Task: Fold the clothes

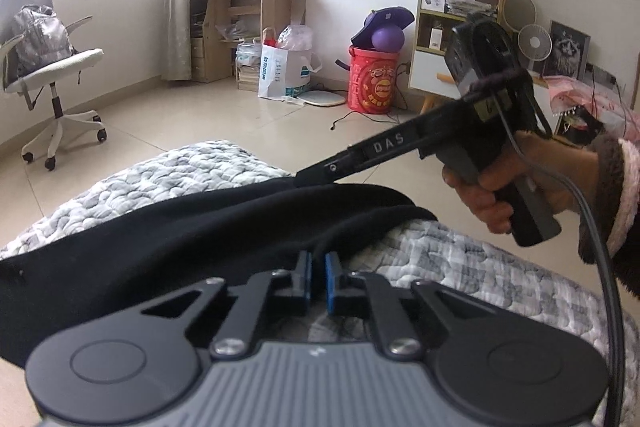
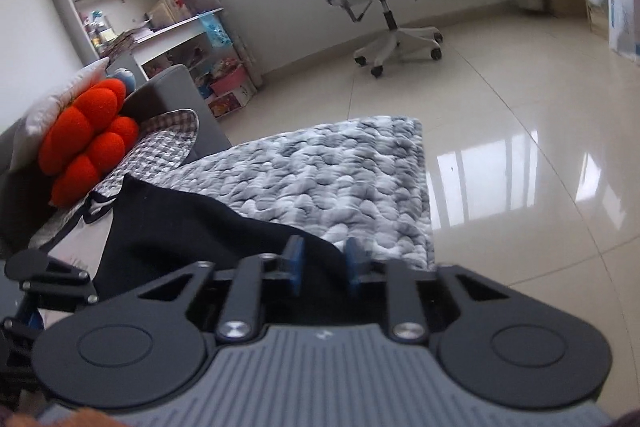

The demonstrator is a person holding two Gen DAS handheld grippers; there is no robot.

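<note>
Black garment (image 1: 168,227) on grey quilt (image 2: 340,167), both grippers' fingers (image 1: 306,279) clenched on its edge; orange cushion (image 2: 88,151) only in right view.

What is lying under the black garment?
Under the black garment lies a grey quilted blanket, showing around its edges. The part beneath the cloth is covered, so anything else there cannot be seen.

We carry 2 black grippers: the left gripper (image 1: 319,279) has blue pads, silver screws and a ribbed grey body. The right gripper (image 1: 304,177) bears white "DAS" lettering and a black cable; our sleeve (image 1: 612,195) is dark fleece with pink lining.
</note>
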